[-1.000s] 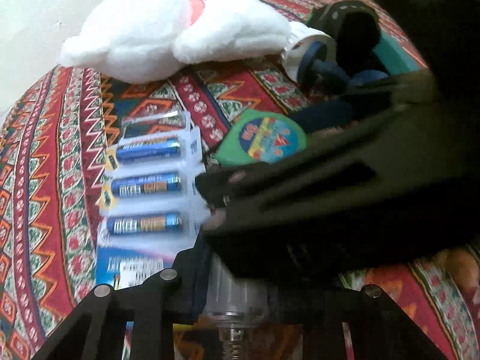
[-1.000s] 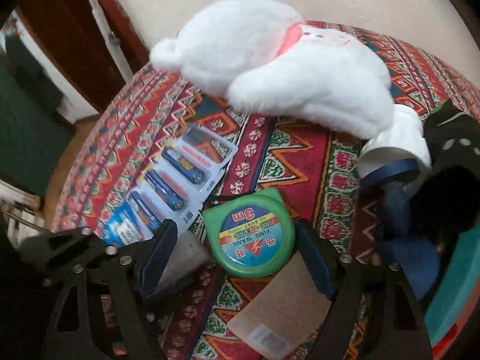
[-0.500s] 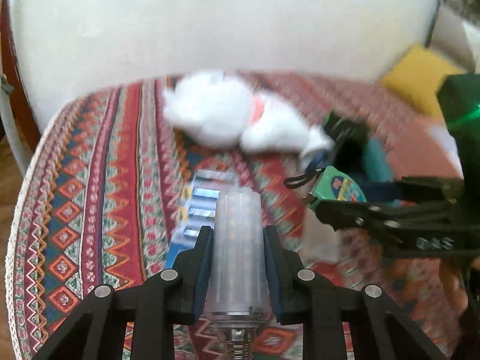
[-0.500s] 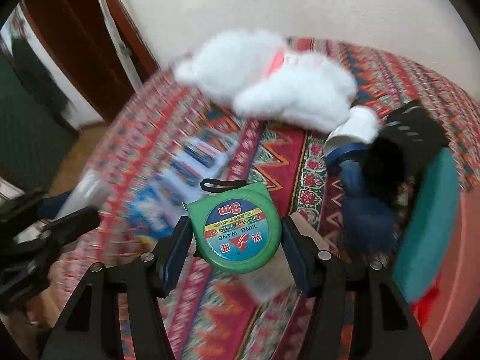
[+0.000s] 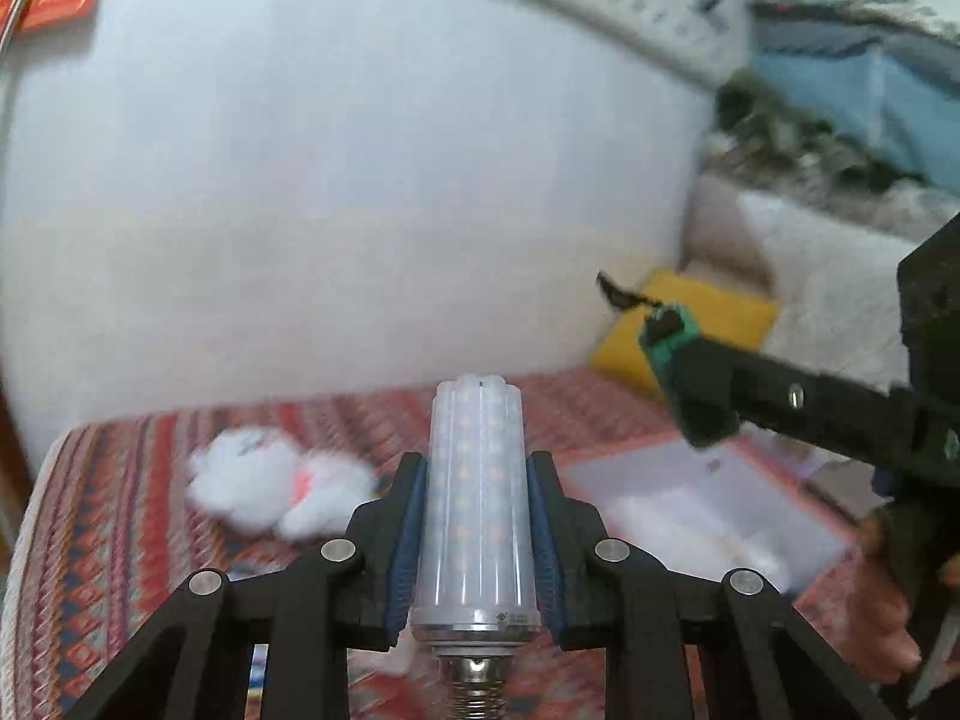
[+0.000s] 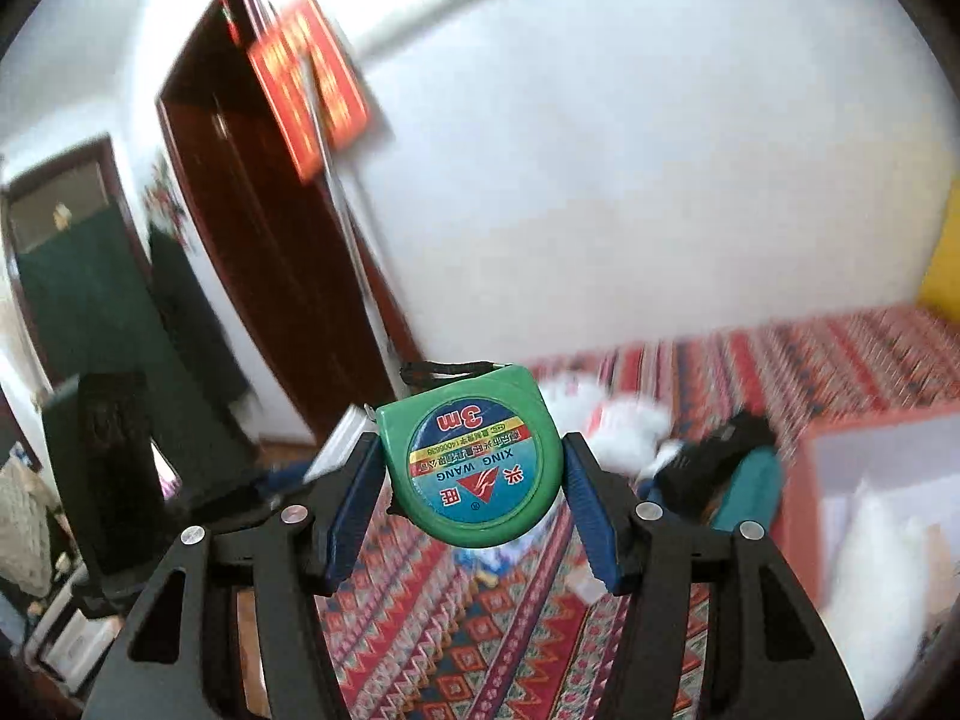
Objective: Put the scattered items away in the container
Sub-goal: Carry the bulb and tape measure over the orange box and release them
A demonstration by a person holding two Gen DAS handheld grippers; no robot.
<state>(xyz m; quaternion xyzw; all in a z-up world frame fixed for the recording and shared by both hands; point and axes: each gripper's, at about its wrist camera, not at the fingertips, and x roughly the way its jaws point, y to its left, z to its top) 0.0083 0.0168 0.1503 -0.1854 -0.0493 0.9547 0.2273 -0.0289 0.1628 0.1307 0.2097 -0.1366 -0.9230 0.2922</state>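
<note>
Left gripper [image 5: 477, 531] was clamped on an LED corn bulb [image 5: 475, 504], pads against the frosted cylinder just above the metal screw base, the bulb pointing forward over the patterned cloth [image 5: 114, 516]. Right gripper [image 6: 474, 489] was clenched on a green tape measure [image 6: 474, 462], its jaws having just closed in onto the flat edges of the case, the printed face toward the camera. Judged from these views, the bulb was light, smooth and fragile, best held low on the barrel with mild pressure; the tape measure was stiffer, denser and tolerant of a firm grip across its rim, its black wrist loop [image 6: 447, 369] hanging free. Farther off lay a white plush toy [image 5: 270, 489]; the pale, red-rimmed container [image 5: 708, 498] stood to the right, blurred.
</note>
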